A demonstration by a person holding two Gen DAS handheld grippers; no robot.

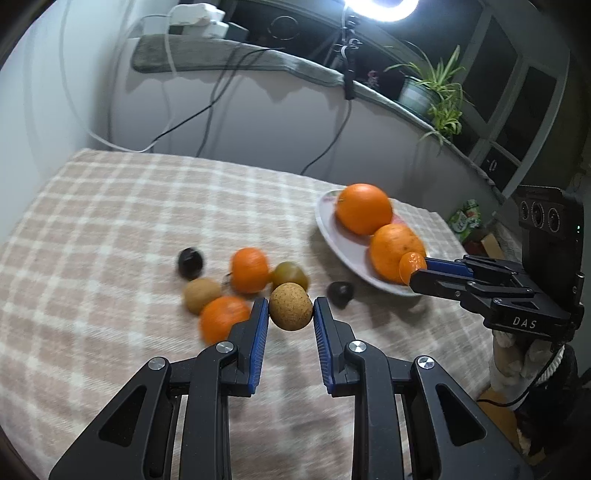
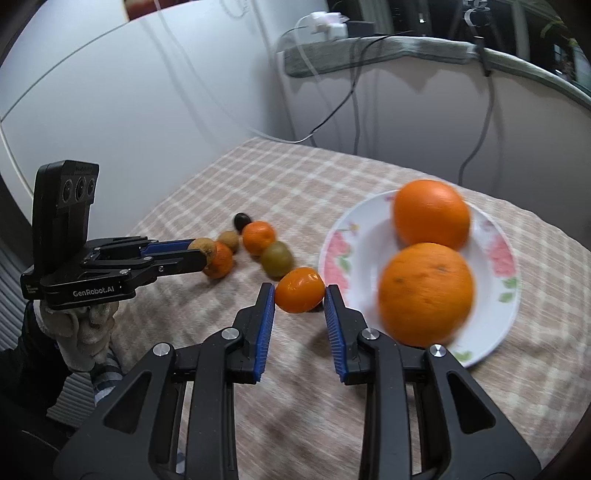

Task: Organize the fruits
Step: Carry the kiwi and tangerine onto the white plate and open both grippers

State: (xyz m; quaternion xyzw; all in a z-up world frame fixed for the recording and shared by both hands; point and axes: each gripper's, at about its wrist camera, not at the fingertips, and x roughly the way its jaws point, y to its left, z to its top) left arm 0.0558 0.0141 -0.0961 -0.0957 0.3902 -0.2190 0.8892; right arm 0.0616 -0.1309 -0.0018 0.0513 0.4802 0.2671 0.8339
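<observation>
My left gripper (image 1: pixel 290 309) is shut on a tan speckled round fruit (image 1: pixel 290 301), held above the checked cloth (image 1: pixel 110 221). Just beyond it lie two mandarins (image 1: pixel 250 269), another tan fruit (image 1: pixel 202 294), a greenish fruit (image 1: pixel 291 274) and two dark fruits (image 1: pixel 190 263). My right gripper (image 2: pixel 299 292) is shut on a small orange fruit (image 2: pixel 300 286), just left of the white flowered plate (image 2: pixel 364 243). The plate carries two large oranges (image 2: pixel 430 214), one behind the other. In the right wrist view, the left gripper (image 2: pixel 202 254) with its tan fruit (image 2: pixel 201 243) hovers over the loose fruit.
Cables (image 1: pixel 218 99) hang down the white wall behind the table. A ledge above it carries a potted plant (image 1: pixel 432 92) and a ring light (image 1: pixel 380 9). A gloved hand (image 2: pixel 85 332) holds the left gripper at the table's near left edge.
</observation>
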